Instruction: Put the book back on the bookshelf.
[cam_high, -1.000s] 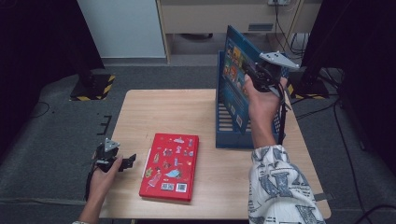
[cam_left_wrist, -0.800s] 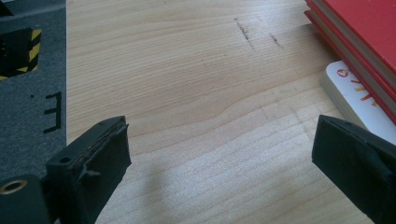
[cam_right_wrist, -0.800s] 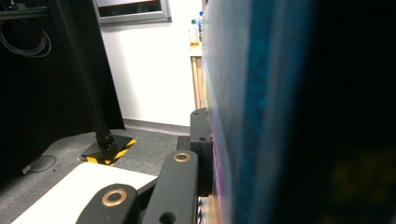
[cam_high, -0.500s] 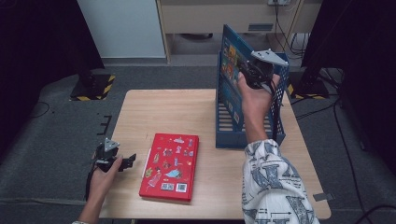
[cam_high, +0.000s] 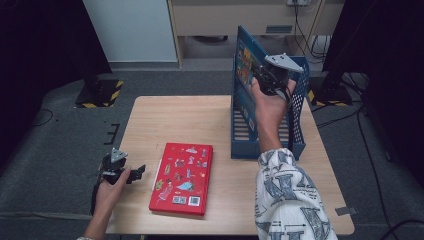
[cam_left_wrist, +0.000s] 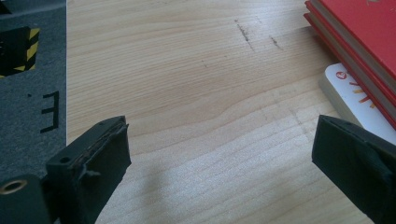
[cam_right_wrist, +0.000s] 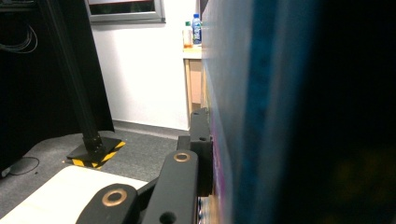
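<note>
High view shows the right gripper (cam_high: 260, 77) clamped on a blue book (cam_high: 245, 60) at upper right, mid-way into lowering it into the blue rack (cam_high: 299, 120), which likely calls for a steady, upright drop, while the left gripper (cam_high: 134, 172) rests with its jaws apart beside the red book (cam_high: 182, 177).

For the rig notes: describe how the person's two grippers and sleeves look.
Both the left gripper and the right gripper are black, each topped by a grey three-cornered plate. The left jaws are blocky black pads with worn edges; brass-coloured rivets show on the linkages. A black cable trails from each. The right sleeve is white with a dark blue letter-like print.
</note>
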